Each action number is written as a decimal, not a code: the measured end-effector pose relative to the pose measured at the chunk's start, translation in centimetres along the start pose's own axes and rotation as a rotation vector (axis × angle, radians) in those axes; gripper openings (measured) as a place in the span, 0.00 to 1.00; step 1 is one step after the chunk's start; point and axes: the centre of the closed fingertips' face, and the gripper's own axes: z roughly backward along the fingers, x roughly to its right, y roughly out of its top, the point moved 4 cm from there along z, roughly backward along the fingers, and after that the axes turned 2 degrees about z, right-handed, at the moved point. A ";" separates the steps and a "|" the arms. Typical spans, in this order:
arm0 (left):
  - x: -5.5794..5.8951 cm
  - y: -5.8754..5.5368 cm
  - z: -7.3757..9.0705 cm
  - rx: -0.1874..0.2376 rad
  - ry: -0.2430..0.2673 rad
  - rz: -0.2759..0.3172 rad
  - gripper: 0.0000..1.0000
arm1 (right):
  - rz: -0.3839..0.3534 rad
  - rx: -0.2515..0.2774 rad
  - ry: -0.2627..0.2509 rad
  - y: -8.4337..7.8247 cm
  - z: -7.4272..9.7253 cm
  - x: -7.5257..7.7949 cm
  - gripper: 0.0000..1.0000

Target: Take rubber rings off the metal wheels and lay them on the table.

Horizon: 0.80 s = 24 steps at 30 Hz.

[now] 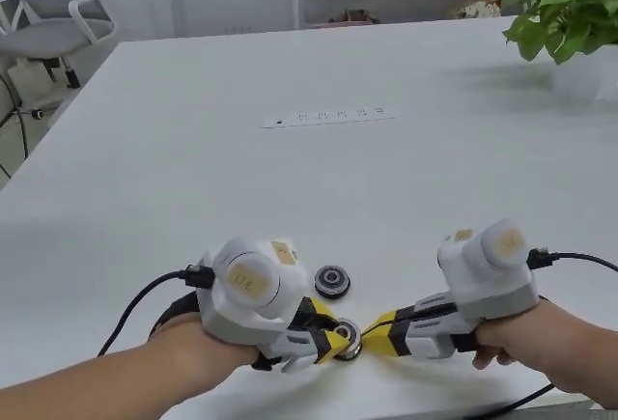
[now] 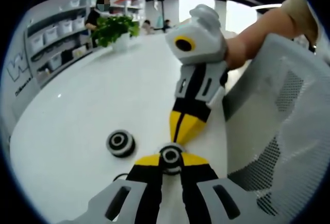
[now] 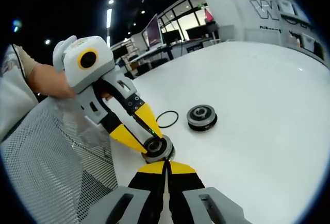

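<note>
Wheel clamped in the left tongs, right tongs at its rim

In the head view, low on the table (image 1: 290, 179) at 6 o'clock, the left tongs (image 1: 331, 341) grip a wheel (image 1: 348, 335) between their yellow tips, one tip on either side of it. The right tongs (image 1: 375, 326) come in from 3 o'clock with their jaws drawn together, the tips touching the wheel's edge; I cannot tell whether they pinch anything. A second wheel (image 1: 331, 281) lies flat on the table just beyond the held one, at about 11 o'clock from it and apart from both tongs. In the right gripper view a loose black ring (image 3: 167, 119) lies flat on the table at 12 o'clock from the held wheel, beside the second wheel.
</note>
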 end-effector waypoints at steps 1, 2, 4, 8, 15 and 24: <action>0.0 0.0 0.0 0.000 0.001 -0.001 0.13 | -0.008 0.002 -0.001 0.0 0.1 0.0 0.00; 0.0 0.0 0.0 -0.001 0.001 -0.003 0.13 | -0.013 0.006 -0.002 0.0 0.1 0.0 0.00; 0.0 0.0 0.0 -0.001 0.002 -0.004 0.13 | -0.027 0.014 -0.002 0.1 0.1 0.0 0.00; 0.0 0.0 0.0 -0.001 0.002 -0.004 0.13 | -0.042 0.031 -0.008 0.2 0.2 0.1 0.00; 0.0 0.0 0.0 -0.003 0.006 -0.006 0.13 | -0.102 0.090 0.004 0.9 0.5 0.1 0.00; 0.1 0.0 0.0 -0.007 0.012 -0.005 0.13 | -0.115 0.098 0.018 1.2 0.6 -0.3 0.00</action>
